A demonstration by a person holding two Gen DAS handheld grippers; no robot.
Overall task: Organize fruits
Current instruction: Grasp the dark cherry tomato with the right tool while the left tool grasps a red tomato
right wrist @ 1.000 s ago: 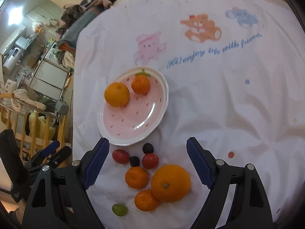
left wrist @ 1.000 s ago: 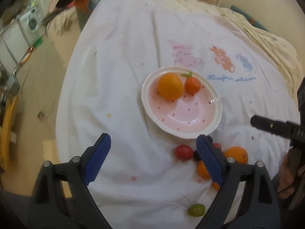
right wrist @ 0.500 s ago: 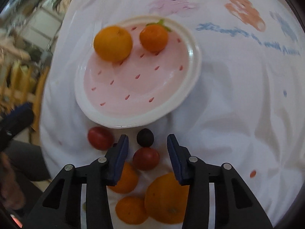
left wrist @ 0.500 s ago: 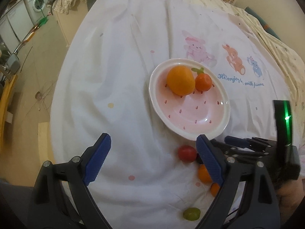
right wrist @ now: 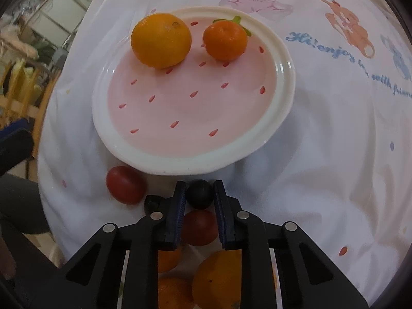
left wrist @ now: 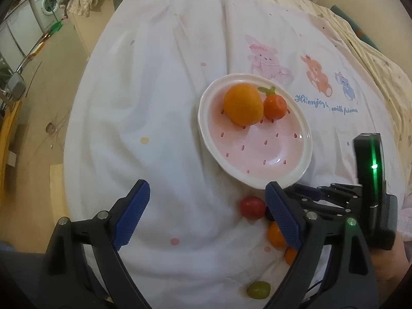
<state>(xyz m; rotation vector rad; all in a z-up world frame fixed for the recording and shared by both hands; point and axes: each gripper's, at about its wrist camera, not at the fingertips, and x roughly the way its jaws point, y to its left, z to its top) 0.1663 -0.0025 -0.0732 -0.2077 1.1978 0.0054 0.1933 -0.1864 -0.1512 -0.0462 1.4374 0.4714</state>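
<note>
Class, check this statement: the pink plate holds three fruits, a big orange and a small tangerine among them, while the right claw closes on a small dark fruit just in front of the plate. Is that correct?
One detail is wrong: the plate holds two fruits, not three, the big orange and the small tangerine. The right wrist view shows this. The right claw does close on the small dark fruit just in front of the plate.

Right gripper (right wrist: 199, 197) dropping from above the loose fruit to the cloth just near of the plate (right wrist: 280, 118); jaws going from wide to clamped on the dark grape (right wrist: 199, 193). In the left wrist view it's now showing bottom right, beside the red tomato (left wrist: 252, 207).
</note>
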